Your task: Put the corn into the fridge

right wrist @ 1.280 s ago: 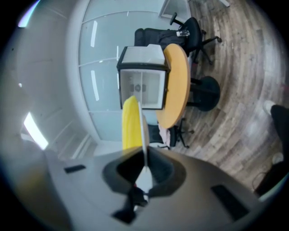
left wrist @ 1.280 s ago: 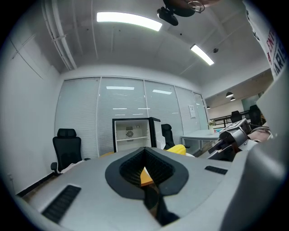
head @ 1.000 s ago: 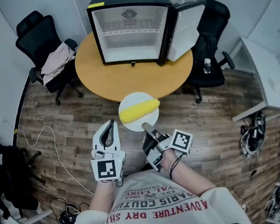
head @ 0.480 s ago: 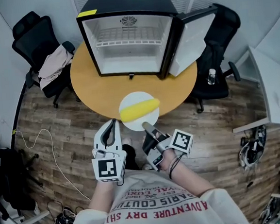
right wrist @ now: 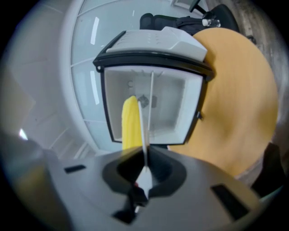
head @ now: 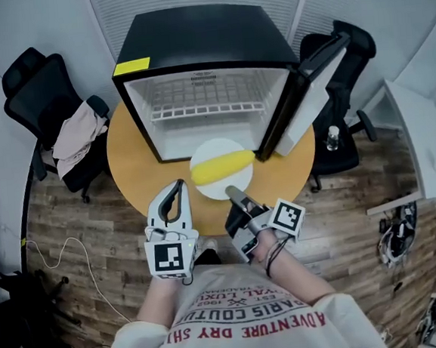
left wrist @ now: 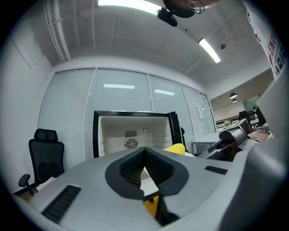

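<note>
The right tongs [head: 233, 194] pinch the near rim of the plate [head: 219, 146], keeping it level so the corn [head: 222, 165] stays on it above the table [head: 131, 177], just before the open fridge [head: 199, 50], while the left tongs [head: 178, 186], seemingly closed and empty, hover at its left.

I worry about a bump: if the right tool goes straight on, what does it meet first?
The right tool, shut on the plate, points into the open fridge; likely its back wall, though depth is unclear.
</note>
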`<state>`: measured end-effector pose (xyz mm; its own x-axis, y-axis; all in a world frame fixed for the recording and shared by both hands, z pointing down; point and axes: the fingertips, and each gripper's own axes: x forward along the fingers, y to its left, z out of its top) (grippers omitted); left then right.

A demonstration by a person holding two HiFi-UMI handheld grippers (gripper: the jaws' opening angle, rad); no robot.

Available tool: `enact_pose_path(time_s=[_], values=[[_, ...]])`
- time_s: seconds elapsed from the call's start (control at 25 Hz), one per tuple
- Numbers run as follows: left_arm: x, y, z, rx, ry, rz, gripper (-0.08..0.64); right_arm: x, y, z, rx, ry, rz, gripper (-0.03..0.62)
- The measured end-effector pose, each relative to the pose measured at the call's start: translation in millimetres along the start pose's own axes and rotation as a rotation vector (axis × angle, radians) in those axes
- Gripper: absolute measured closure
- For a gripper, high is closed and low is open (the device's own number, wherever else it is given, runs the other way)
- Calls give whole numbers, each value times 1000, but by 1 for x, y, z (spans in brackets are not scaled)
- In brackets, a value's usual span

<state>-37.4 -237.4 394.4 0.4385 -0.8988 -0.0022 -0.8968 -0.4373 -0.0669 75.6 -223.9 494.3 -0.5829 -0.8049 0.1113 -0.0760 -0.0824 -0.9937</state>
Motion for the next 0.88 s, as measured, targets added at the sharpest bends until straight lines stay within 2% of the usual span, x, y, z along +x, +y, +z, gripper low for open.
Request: enact_pose_path(time_s=[0.48,0.88], values=[[78,93,-5,-8,-10,-51,535,123,21,49,8,-106,8,555],[116,110,-20,-14,14,-65,535,164,10,79,53,-132,-34,555]])
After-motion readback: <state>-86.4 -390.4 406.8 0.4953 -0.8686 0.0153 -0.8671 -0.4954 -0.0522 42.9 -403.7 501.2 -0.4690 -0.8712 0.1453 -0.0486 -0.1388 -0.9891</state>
